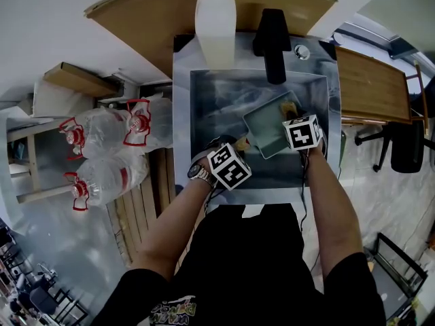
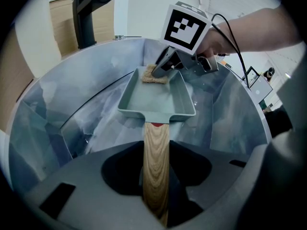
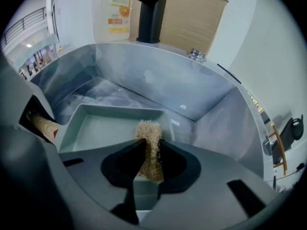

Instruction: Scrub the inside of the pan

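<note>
A grey-green rectangular pan (image 1: 268, 126) lies tilted inside the steel sink (image 1: 182, 114). Its wooden handle (image 2: 156, 152) runs between the jaws of my left gripper (image 1: 238, 152), which is shut on it. My right gripper (image 1: 296, 115) reaches down to the pan's far corner and is shut on a tan scrub pad (image 3: 150, 145). In the left gripper view the pad (image 2: 154, 76) rests against the pan's (image 2: 156, 98) far wall under the right gripper (image 2: 165, 67). In the right gripper view the pan's floor (image 3: 103, 128) lies just beyond the pad.
A black faucet (image 1: 273, 41) and a white bottle (image 1: 215, 20) stand at the back of the sink. Large water bottles (image 1: 109, 145) lie on the floor to the left. A wooden table (image 1: 372, 83) and a black chair (image 1: 406, 145) are at the right.
</note>
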{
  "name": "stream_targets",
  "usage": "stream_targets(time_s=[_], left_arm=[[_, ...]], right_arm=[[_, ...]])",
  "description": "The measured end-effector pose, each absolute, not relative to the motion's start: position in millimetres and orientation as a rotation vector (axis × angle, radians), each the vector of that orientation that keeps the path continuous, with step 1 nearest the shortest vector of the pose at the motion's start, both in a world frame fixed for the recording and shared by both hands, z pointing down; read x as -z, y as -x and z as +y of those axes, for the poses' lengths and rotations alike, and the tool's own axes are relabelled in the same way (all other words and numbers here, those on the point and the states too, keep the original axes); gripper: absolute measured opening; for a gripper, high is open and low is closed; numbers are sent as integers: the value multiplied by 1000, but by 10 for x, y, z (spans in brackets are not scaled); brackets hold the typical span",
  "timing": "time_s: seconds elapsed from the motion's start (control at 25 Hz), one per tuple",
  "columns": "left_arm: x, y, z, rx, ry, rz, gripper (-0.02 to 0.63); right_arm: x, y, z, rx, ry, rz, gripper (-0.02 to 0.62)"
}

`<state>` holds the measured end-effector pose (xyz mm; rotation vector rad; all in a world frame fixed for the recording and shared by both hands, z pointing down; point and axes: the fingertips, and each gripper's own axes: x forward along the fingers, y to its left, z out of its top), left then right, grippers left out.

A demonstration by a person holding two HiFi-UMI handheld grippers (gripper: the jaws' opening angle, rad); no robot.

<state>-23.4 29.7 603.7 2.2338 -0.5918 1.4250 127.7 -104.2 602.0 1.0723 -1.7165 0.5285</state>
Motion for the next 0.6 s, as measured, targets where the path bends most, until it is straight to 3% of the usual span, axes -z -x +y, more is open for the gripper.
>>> stream_targets(time_s=[0.6], left_arm=[[-6052, 240, 295, -1432, -2228, -591, 166]], right_arm=[[-5702, -608, -209, -766, -853, -1925, 91]])
